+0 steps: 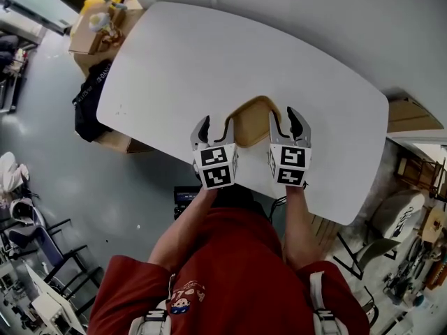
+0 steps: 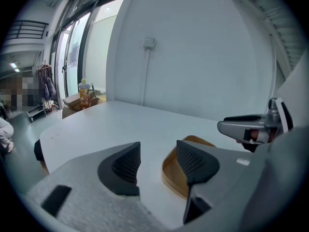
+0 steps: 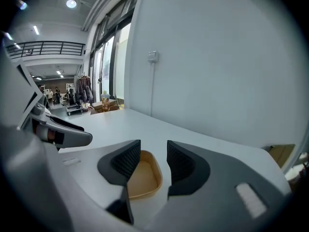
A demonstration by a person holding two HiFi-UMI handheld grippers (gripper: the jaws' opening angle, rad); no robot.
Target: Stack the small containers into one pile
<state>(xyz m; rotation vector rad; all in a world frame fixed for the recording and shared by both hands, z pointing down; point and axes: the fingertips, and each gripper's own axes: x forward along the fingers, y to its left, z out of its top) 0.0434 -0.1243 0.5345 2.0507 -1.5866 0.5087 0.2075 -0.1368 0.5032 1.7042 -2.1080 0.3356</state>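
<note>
A shallow tan container (image 1: 251, 121) sits on the white table (image 1: 174, 61) near its front edge, between my two grippers. The left gripper (image 1: 215, 126) is just left of it, open with nothing between its fingers. In the left gripper view the container (image 2: 175, 170) shows past the right jaw, partly hidden by it. The right gripper (image 1: 286, 122) is just right of the container, also open and empty. In the right gripper view the container (image 3: 145, 178) lies just beyond the jaws, its right rim in the gap. Whether it is one container or several nested, I cannot tell.
Cardboard boxes (image 1: 94, 26) and a black bag (image 1: 89, 100) stand off the table's left end. A white wall (image 2: 203, 52) runs behind the table. Chairs and clutter (image 1: 42, 257) fill the floor at lower left. The person's red sleeves (image 1: 230, 271) are at the near edge.
</note>
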